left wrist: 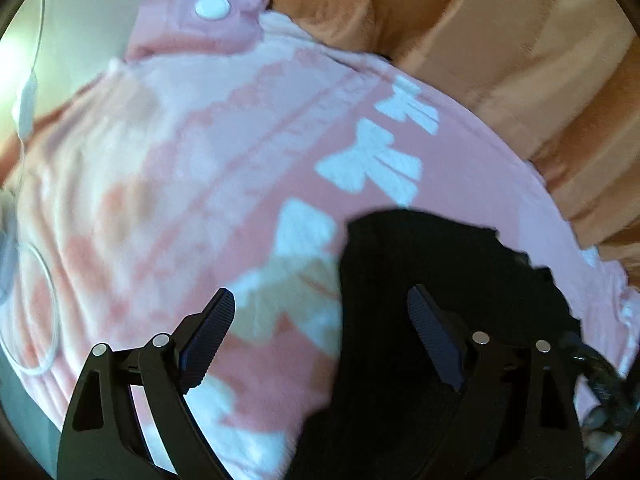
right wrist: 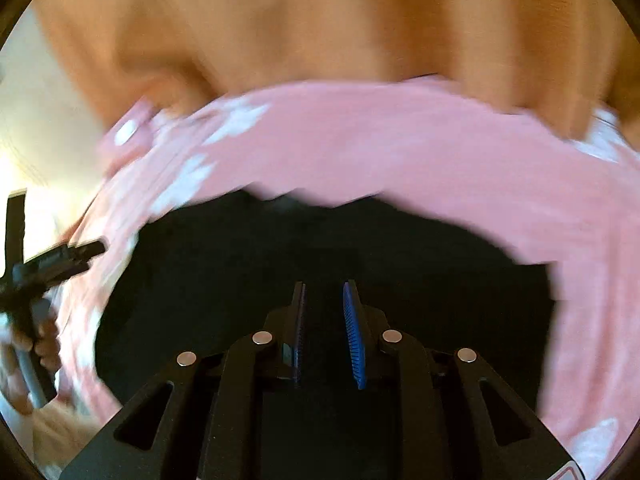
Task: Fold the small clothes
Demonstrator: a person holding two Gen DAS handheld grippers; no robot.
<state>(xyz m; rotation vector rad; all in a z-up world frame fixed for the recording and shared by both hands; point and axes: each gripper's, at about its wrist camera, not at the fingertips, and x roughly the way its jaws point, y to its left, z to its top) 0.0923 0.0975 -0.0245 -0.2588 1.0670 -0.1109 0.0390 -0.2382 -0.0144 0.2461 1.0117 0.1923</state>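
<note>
A small black garment (left wrist: pixel 432 264) lies on a pink blanket with white bows (left wrist: pixel 248 152). In the left wrist view my left gripper (left wrist: pixel 320 304) is open, its left finger over the blanket and its right finger over the black cloth. In the right wrist view, which is blurred, my right gripper (right wrist: pixel 324 296) hangs over the black garment (right wrist: pixel 280 248) with its jaws a narrow gap apart; I see no cloth between them. The left gripper (right wrist: pixel 86 250) shows at the left edge of that view, with the hand that holds it.
The pink blanket (right wrist: pixel 400 148) has a strap with a white snap button (left wrist: pixel 212 7) at its far end. Orange fabric (left wrist: pixel 500 40) lies in folds beyond and to the right of the blanket. A white cable (left wrist: pixel 28 96) hangs at the left.
</note>
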